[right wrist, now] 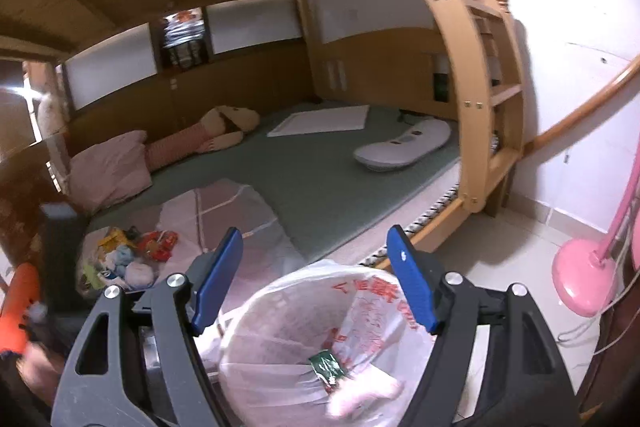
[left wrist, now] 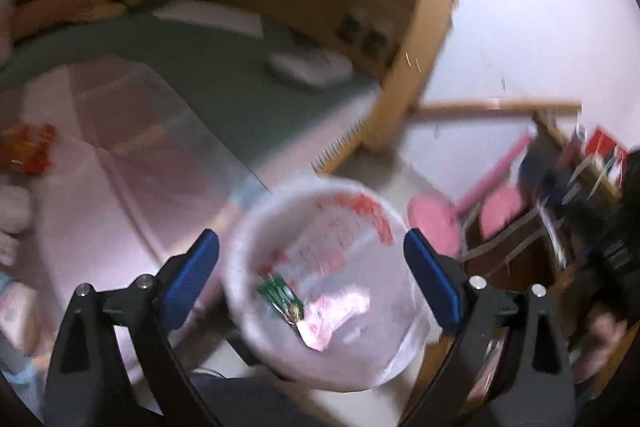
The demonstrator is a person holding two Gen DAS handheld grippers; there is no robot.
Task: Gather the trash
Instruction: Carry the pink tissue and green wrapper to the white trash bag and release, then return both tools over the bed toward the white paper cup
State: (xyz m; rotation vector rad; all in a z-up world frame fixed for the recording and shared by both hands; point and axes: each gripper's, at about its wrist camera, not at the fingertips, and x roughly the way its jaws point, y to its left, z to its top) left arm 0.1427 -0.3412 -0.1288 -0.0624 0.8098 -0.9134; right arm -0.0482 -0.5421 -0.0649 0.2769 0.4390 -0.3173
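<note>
We hold the left gripper (left wrist: 312, 279) and the right gripper (right wrist: 314, 277) above the bin (right wrist: 240, 331) on the floor beside the bed (right wrist: 320, 179). Both sets of blue fingers (right wrist: 412, 287) are spread wide, with nothing between them. The bin's white bag (left wrist: 256, 227) contains a green wrapper (right wrist: 328, 367) and a pink wrapper (left wrist: 336, 311). More trash (right wrist: 120, 259) lies on the bed's near corner, left of the bin.
</note>
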